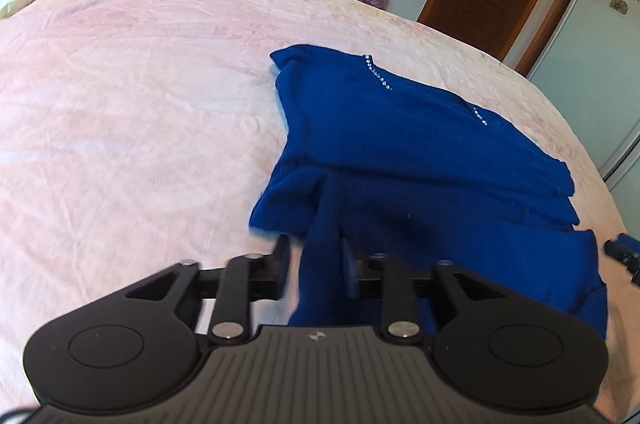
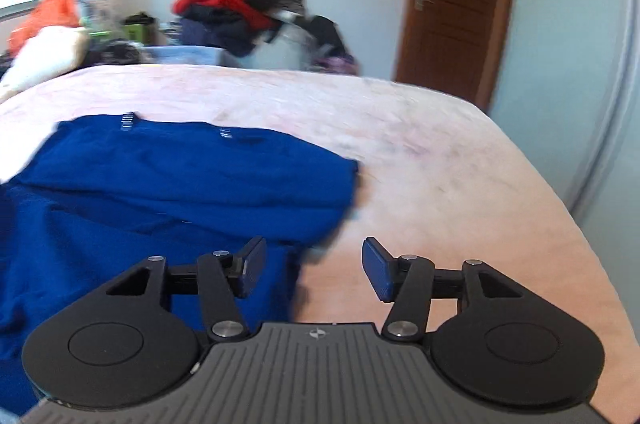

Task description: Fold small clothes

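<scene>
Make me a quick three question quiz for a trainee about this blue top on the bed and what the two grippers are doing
1. True or false: the right gripper is clamped on the blue top.
2. Multiple choice: What does the blue top lie on? A) a wooden floor B) a pink bedspread C) a grey sofa
3. Fill in: a strip of the blue top runs between the fingers of the ____ gripper.

Key
1. False: its jaws stand wide apart, with nothing between them.
2. B.
3. Left: the left gripper has blue cloth between its fingers, though blur hides how firmly it grips.
</scene>
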Available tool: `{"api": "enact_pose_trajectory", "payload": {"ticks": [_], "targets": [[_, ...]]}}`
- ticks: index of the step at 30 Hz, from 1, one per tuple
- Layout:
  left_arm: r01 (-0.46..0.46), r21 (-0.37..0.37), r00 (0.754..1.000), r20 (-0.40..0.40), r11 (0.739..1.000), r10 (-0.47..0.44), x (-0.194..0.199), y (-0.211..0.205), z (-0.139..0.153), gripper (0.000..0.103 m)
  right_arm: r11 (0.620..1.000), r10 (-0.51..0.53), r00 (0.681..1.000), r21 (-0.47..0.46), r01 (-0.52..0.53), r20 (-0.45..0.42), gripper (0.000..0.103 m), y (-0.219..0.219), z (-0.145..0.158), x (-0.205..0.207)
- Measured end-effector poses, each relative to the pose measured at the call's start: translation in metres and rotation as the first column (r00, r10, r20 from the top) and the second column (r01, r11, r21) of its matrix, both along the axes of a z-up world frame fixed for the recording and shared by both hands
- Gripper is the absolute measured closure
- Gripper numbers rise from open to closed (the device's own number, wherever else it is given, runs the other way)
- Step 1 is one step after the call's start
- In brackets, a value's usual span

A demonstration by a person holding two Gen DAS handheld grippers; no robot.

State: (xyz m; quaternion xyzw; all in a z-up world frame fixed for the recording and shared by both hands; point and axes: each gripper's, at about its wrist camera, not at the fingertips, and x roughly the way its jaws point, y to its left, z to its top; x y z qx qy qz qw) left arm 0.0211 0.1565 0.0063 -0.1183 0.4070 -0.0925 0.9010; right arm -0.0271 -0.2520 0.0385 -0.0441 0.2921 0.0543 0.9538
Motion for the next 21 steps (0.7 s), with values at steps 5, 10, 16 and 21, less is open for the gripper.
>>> {"api": "enact_pose_trajectory", "payload": {"ticks": [5, 10, 16, 21], "targets": [[0.03, -0.014, 1.0, 0.007, 0.999, -0.03, -0.034, 0.0, 0.001, 0.036, 0.936, 0.302, 0.929, 0.251, -0.247, -0.211, 0.035, 0.015, -0.015, 0.021], [0.098, -0.028, 0.995, -0.019, 0.995, -0.099, -0.059, 0.002, -0.006, 0.035, 0.861, 0.475, 0.806, 0.376, -0.343, -0.353, 0.033, -0.02, -0.016, -0.004], [0.173, -0.123, 0.983, -0.038, 0.977, -0.179, -0.072, 0.013, -0.018, 0.027, 0.886, 0.455, 0.802, 0.284, -0.366, -0.387, 0.03, -0.061, -0.002, -0.082], [0.207, -0.222, 0.974, -0.047, 0.953, -0.222, -0.077, 0.024, -0.022, 0.027, 0.811, 0.19, 0.923, 0.584, 0.044, -0.333, 0.028, -0.118, -0.024, -0.084]]}}
